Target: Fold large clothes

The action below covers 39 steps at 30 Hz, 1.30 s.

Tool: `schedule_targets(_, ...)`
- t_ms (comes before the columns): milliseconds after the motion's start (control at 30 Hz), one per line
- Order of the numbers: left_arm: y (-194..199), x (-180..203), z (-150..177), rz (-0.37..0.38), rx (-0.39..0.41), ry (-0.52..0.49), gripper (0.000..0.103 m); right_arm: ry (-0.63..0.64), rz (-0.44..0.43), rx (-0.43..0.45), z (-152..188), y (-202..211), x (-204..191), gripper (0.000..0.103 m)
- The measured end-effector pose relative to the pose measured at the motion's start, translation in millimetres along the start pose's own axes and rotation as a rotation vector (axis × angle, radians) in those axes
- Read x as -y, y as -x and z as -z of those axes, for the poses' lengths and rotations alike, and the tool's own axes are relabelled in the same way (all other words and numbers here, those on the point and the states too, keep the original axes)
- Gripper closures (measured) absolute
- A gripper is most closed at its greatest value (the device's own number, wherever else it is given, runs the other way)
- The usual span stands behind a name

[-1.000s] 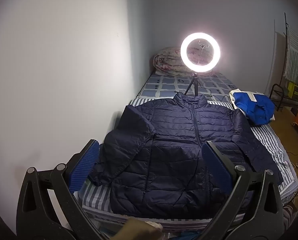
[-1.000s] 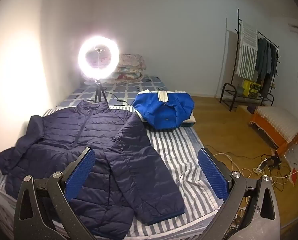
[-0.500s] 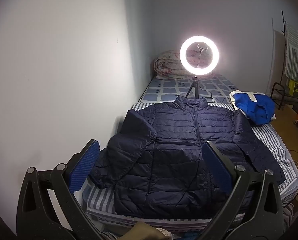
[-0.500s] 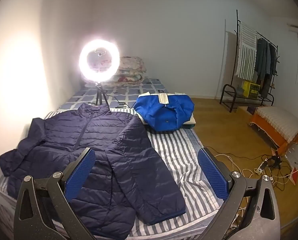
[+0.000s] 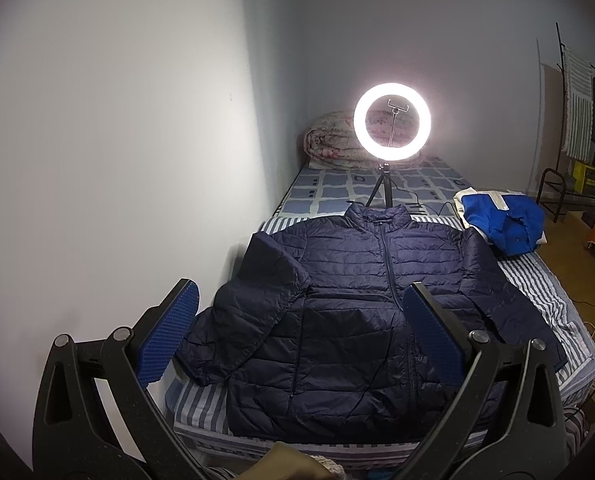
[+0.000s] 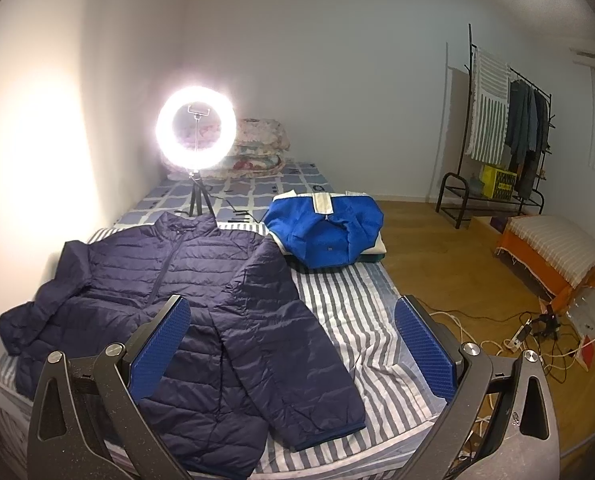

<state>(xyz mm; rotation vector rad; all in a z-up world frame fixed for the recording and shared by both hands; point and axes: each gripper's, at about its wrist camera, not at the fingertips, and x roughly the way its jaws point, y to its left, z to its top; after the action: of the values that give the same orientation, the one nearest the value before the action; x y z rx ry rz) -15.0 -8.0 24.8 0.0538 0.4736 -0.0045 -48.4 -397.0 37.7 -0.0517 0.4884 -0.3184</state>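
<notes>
A navy quilted puffer jacket [image 5: 361,304] lies face up and zipped on the striped bed [image 6: 361,312], collar toward 12 o'clock and hem toward 6 o'clock at the near edge of the mattress. By the look of it, folding has hardly begun. The body is spread flat. In the left wrist view the sleeve at 9 o'clock [image 5: 253,320] bends at the elbow against the wall with its cuff near the hem. The other sleeve [image 6: 293,340] runs out straight across the stripes toward 5 o'clock in the right wrist view. Neither sleeve is laid over the chest, and the body is not doubled.

The left gripper [image 5: 297,336] hangs above the hem with its blue pads [image 5: 165,340] spread wide and nothing between them. The right gripper [image 6: 293,344] is likewise wide apart and empty, above the straight sleeve.

A blue and white garment [image 6: 325,232] sits bundled at 1 o'clock beyond the jacket. Whether it is properly folded I cannot tell. A lit ring light on a tripod [image 5: 391,128] stands at 12 o'clock behind the collar.

What is left seems to be nearly everything: both sleeves brought in, then the body folded.
</notes>
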Motion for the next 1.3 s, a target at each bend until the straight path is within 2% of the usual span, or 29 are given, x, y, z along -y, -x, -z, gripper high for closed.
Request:
schedule_targets(533, 7.3, 2.5, -2.0, -0.004, 0.03, -0.002, 0.0, 0.001, -0.004, 0.008, -2.8, 2.6, 0.7, 0.001)
schedule_targets(1300, 9.6, 1.6, -0.8, -0.006, 0.035, 0.0, 0.0, 0.004, -0.005, 0.01, -3.1, 2.5, -4.4, 0.001)
